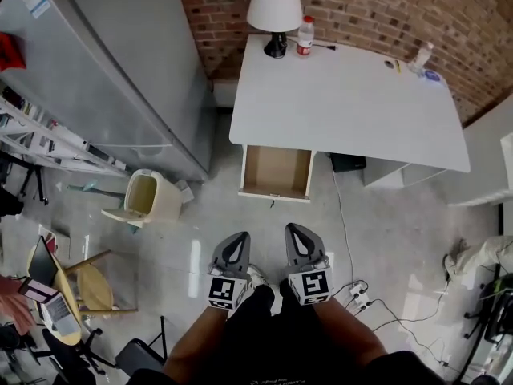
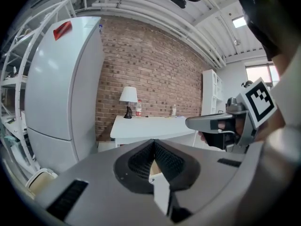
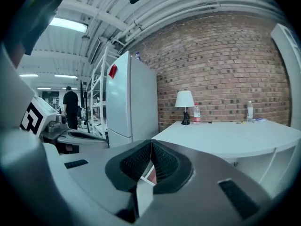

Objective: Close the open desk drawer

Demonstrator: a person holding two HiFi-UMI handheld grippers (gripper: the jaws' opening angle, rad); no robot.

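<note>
Starting at your own hands: the left gripper [image 1: 239, 237] and right gripper [image 1: 293, 231] sit side by side in front of you, each with its jaws pressed together and nothing between them, as both gripper views confirm. They hang over bare floor, well apart from anything. Ahead of both tips, across that stretch of floor, is the open drawer [image 1: 276, 171], pulled out from under the left end of the white desk [image 1: 345, 95]; it looks empty. Its front panel faces you and runs crosswise to the way the grippers point, so its slide axis runs straight away from you, into the desk. It lies nearly dead ahead, between the lines of the two grippers, a little closer to the right one's line, so I'd judge the right hand has the squarer push on the panel's middle. A tan sliver in the notch under the left gripper's tips may be the drawer, though that view is too cramped to be sure. Farther off, a lamp [image 1: 274, 10] and a bottle [image 1: 304, 34] stand at the desk's far edge against the brick wall.
</note>
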